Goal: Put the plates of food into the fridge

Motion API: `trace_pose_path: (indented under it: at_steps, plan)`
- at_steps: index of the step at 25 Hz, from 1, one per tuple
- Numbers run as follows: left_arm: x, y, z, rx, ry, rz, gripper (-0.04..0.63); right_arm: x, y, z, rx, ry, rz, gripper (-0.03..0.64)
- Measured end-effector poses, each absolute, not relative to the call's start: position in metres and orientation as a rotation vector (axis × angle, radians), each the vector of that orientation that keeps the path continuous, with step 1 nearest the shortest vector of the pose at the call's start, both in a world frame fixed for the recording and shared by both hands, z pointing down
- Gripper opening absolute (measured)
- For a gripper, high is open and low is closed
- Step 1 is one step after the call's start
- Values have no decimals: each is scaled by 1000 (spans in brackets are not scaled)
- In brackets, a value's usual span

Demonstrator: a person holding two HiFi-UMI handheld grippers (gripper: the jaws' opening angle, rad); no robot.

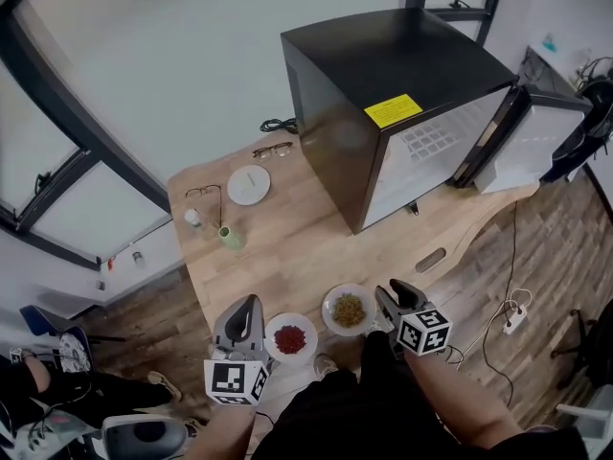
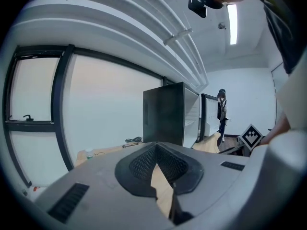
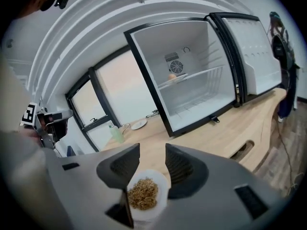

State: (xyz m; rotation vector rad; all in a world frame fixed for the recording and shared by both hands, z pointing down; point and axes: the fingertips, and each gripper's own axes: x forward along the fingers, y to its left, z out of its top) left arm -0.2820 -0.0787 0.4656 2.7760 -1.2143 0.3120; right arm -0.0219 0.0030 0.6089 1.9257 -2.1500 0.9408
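Fridge (image 1: pixel 383 94) open, plateless. Red plate (image 1: pixel 290 338), yellow plate (image 1: pixel 348 310): near bench (image 1: pixel 287 247). Right claw (image 3: pixel 151 153) spread at latter; left claw (image 2: pixel 154 147) clenched, empty.

A long pale wooden table with a curved edge (image 1: pixel 287 257) is taking up the middle of the room, running up against tall black-framed window panes (image 2: pixel 33 123) that are letting in soft, flat daylight. Dark wood-plank flooring (image 1: pixel 556 247) is showing around the table, with a white power strip (image 1: pixel 514 319) lying on the boards beside it. A plain white wall (image 2: pixel 249 90) is closing off the far end, and a long strip lamp (image 2: pixel 232 23) is glowing on the white ribbed ceiling (image 2: pixel 144 28).
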Motion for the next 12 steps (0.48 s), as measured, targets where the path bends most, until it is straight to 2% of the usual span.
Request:
trace_pose_path:
  at_steps: [12]
  plan:
    - [-328, -60, 462, 2770, -1270, 343, 3, -40, 54, 681, 1965, -2009, 1281, 183]
